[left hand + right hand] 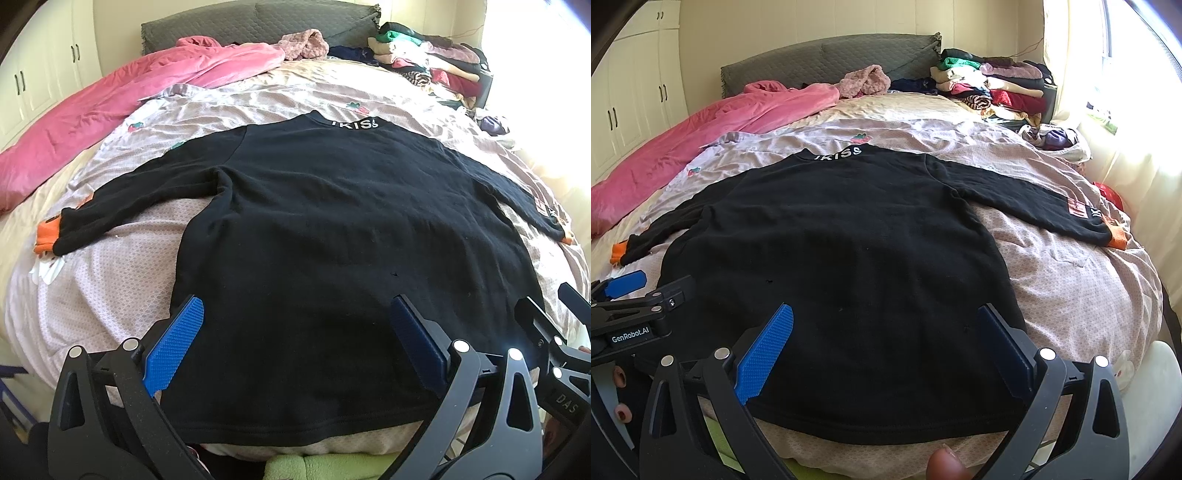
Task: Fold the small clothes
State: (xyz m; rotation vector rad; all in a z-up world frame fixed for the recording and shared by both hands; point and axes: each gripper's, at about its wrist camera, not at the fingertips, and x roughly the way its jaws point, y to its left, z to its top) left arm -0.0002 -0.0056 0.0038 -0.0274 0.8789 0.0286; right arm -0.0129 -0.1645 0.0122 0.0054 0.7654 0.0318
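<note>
Two grippers, both with jaws spread wide and holding nothing. The black top [325,229] lies spread flat on the bed [110,288], collar toward the headboard [258,22], hem at the near edge, both sleeves out to the sides with orange cuffs showing. Left gripper [295,343] hangs over the hem of the top, left half; its blue pads [173,347] straddle the fabric, and contact cannot be judged from this angle. Right gripper [886,347] sits over the hem too, right half, just beside the left one. Beyond the top's left sleeve: pink quilt [110,107]. Beyond its right shoulder, by the headboard: stack of folded clothes [993,85].
</note>
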